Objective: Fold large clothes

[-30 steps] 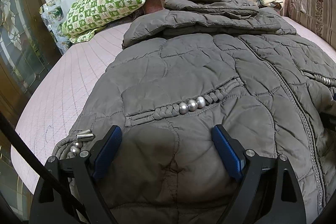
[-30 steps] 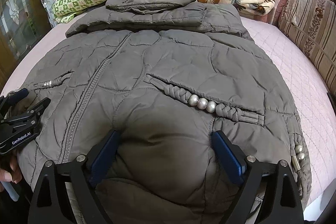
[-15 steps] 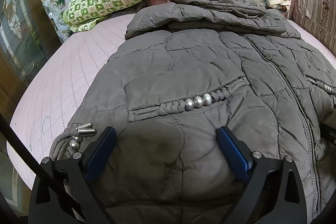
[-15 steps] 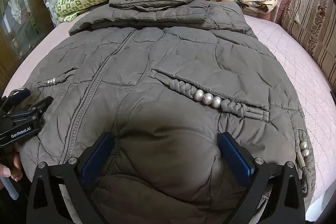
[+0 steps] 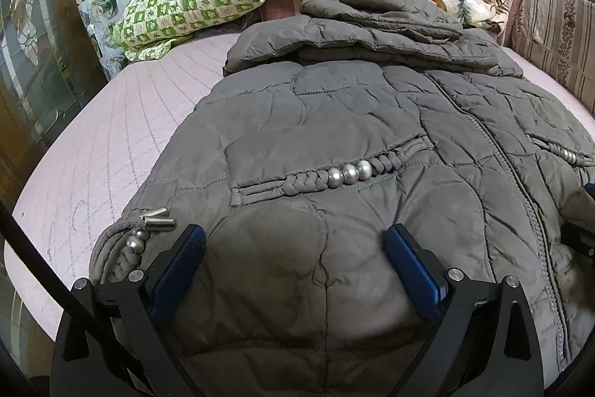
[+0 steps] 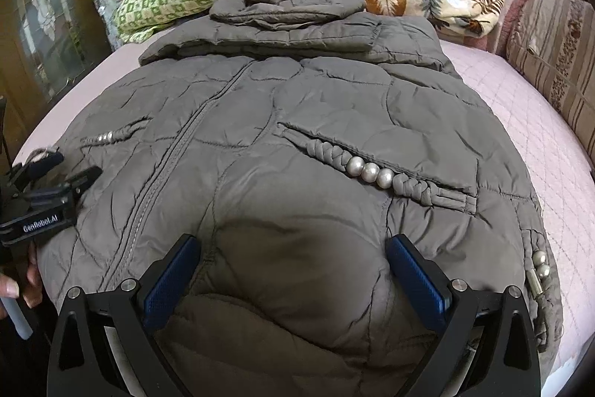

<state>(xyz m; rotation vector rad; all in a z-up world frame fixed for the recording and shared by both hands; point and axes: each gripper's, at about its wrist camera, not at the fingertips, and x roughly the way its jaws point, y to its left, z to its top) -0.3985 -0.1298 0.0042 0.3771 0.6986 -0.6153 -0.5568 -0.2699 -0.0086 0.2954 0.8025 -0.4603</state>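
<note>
With the coat [image 5: 334,121] lying zipped and face up on the bed [image 5: 111,144], sleeves folded across its top, I hold my left hand-held gripper [image 5: 295,263] and right hand-held gripper [image 6: 292,266] wide open over its hem, gripping nothing, so next I should probably pinch the hem and fold it up.

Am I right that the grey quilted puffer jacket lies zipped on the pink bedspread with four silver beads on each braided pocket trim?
Not quite: each braided pocket trim on the grey quilted puffer jacket carries three silver beads, as the right wrist view shows. It does lie zipped on the pink bedspread.
</note>
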